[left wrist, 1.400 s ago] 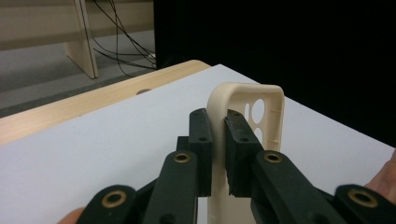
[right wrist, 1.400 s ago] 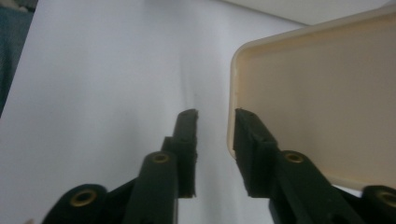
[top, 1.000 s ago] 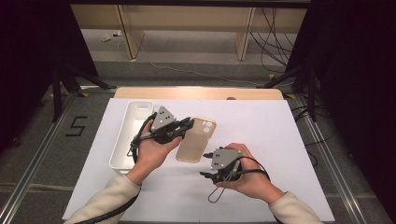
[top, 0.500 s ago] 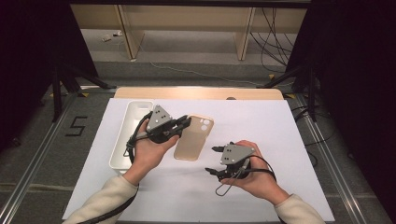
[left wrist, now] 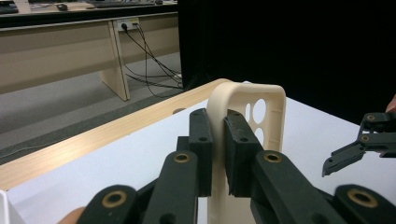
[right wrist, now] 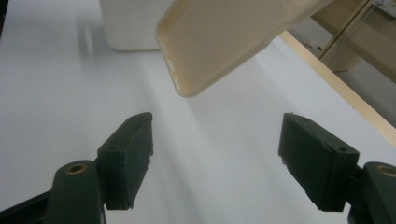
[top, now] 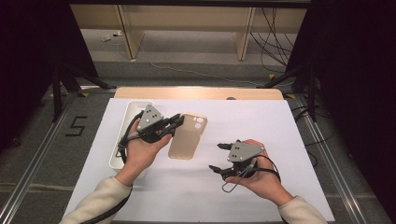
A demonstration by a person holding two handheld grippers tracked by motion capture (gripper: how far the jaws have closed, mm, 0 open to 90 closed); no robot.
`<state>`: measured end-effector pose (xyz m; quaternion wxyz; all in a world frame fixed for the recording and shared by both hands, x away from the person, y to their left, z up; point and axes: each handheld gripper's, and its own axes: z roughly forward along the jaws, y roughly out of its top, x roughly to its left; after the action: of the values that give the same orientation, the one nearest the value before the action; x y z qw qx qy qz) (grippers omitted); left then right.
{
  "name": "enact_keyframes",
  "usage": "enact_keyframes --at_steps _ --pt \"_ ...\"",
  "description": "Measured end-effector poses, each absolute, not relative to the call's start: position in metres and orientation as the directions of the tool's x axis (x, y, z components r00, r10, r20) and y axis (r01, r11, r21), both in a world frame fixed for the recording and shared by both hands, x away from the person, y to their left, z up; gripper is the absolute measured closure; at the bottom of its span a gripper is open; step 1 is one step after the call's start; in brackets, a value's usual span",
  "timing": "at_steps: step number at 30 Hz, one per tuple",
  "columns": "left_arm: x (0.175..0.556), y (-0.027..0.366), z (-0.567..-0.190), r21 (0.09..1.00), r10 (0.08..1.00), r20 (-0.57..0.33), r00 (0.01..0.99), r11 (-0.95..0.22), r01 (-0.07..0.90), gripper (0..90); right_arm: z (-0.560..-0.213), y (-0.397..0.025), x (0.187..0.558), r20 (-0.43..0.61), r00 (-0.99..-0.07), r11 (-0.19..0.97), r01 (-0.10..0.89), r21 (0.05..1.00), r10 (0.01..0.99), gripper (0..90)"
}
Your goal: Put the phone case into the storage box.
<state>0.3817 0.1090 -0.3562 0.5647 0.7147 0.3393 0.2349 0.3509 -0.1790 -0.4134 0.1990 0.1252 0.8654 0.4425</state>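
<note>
Currently, risks left to right across the high view:

- white tray [top: 122, 150] sits at left of the white worktop [top: 280, 121], partly under the left hand [top: 140, 154]. Any swing of that forearm could knock or drag it; low risk, but it's close.
- left gripper [top: 176, 121], centre-left of frame: its fingers [left wrist: 201, 140] are clamped on one long edge of the beige phone case [top: 189, 136], near the camera-cutout end. The left gripper view shows the pads biting only the thin side wall.
- the case is soft-looking and held by one rim, so the rest cantilevers out toward the middle of the frame, lifted off the worktop as far as I can judge. Likely failure: wall flexes, case pivots in the grip or slips out and drops.
- squeezing harder to fix that could warp the rim.
- right gripper [top: 219, 157], lower right of centre: fingers [right wrist: 126, 158] wide apart, holding nothing, pointed at the case's free rounded corner, which hangs above and ahead of them in the right gripper view.
- if it closes in off-line it may push the case instead of catching it, levering it out of the left grip.
- cable loop [top: 229, 185] under the right hand [top: 261, 175] could snag on a fast move.
</note>
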Motion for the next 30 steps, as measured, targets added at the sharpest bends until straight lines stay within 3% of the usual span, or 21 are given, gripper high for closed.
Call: enact_keyframes --at_steps 30 --pt "0.375 0.128 -0.35 0.969 0.771 -0.045 0.636 -0.122 0.216 82.4 -0.415 -0.195 0.349 -0.189 -0.873 0.514 0.08 0.854 0.45 24.6"
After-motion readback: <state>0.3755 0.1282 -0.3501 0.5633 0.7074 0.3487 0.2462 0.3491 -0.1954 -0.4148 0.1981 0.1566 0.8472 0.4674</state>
